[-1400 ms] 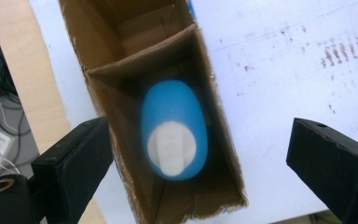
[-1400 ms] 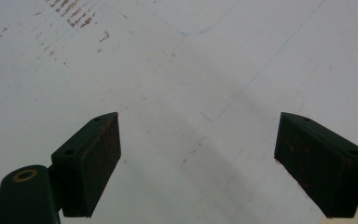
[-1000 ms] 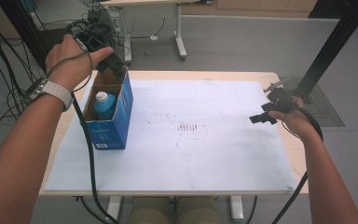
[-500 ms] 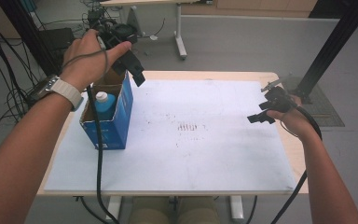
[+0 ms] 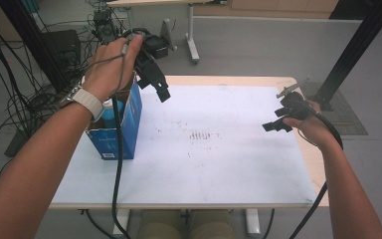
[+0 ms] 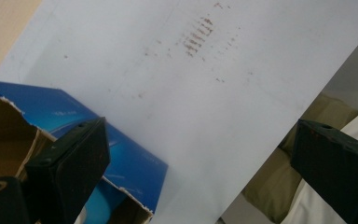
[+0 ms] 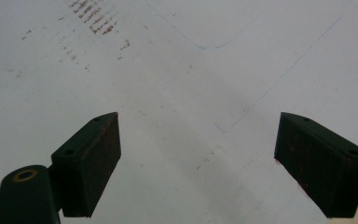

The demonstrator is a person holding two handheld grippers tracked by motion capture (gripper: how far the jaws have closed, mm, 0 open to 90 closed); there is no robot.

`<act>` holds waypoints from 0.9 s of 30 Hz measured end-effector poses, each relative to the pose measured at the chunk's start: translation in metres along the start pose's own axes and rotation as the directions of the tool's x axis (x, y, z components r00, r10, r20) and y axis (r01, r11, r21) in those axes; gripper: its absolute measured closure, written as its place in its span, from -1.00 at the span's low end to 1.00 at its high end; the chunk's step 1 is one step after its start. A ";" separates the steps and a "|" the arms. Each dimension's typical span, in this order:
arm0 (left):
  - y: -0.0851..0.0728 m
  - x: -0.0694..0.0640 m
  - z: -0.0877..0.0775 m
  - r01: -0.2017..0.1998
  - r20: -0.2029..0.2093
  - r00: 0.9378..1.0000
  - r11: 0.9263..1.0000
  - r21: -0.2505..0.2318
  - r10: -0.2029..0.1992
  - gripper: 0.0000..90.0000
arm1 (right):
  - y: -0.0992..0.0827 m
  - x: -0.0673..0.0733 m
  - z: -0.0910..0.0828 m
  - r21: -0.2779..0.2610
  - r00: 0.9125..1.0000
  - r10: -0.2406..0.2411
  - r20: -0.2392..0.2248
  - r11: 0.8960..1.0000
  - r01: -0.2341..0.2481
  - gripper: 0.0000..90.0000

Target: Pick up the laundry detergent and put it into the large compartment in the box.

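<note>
An open-topped blue cardboard box point(image 5: 123, 130) stands at the left of the table, and a blue and white bottle point(image 5: 112, 110) stands inside it. My left gripper point(image 5: 158, 87) hangs in the air above and just right of the box's far corner. Its jaws are wide open and hold nothing. In the left gripper view the gripper point(image 6: 200, 158) looks down past the box's torn rim point(image 6: 121, 161) onto the white sheet point(image 6: 191, 84). My right gripper point(image 5: 278, 120) is open and hovers low over the sheet's right edge, with only the marked sheet point(image 7: 186, 93) between its jaws point(image 7: 196, 158).
A white sheet point(image 5: 219, 164) with a patch of brown marks point(image 5: 201, 135) covers most of the wooden table point(image 5: 312, 169). Cables trail from both grippers. Black stands and cable bundles point(image 5: 40, 55) stand on the floor at left, and a black post point(image 5: 350, 55) stands at right.
My left gripper has lifted out of the box top and moved up and to the right, open and holding nothing. The right gripper has stayed nearly still.
</note>
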State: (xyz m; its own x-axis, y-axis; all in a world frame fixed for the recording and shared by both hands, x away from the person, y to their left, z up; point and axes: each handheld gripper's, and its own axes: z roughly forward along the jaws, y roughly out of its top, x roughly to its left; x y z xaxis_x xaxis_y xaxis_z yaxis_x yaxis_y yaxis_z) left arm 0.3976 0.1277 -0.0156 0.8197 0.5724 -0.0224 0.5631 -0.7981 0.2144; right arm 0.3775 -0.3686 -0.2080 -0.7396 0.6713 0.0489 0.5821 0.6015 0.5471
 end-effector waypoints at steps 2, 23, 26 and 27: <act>0.004 -0.004 0.004 -0.035 -0.006 0.999 0.999 0.010 0.035 -0.88 | -0.001 0.000 -0.001 -0.005 1.000 -0.005 0.001 1.000 0.005 -0.68; 0.035 -0.021 0.036 -0.238 0.068 0.969 0.971 0.029 0.236 -0.88 | -0.004 0.005 -0.007 -0.010 1.000 -0.018 0.007 1.000 0.018 -0.68; 0.037 -0.021 0.039 -0.254 0.072 0.965 0.967 0.027 0.252 -0.88 | -0.004 0.007 -0.008 -0.011 1.000 -0.017 0.009 1.000 0.018 -0.68; 0.036 -0.021 0.041 -0.257 0.077 0.964 0.966 0.022 0.255 -0.88 | -0.004 0.007 -0.008 -0.011 1.000 -0.021 0.008 1.000 0.021 -0.68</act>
State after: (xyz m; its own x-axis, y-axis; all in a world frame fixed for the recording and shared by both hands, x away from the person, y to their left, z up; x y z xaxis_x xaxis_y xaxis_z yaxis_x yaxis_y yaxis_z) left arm 0.4051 0.0787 -0.0476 0.9416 0.3341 -0.0422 0.3358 -0.9223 0.1911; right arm 0.3675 -0.3698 -0.2031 -0.7487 0.6622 0.0305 0.5627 0.6105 0.5574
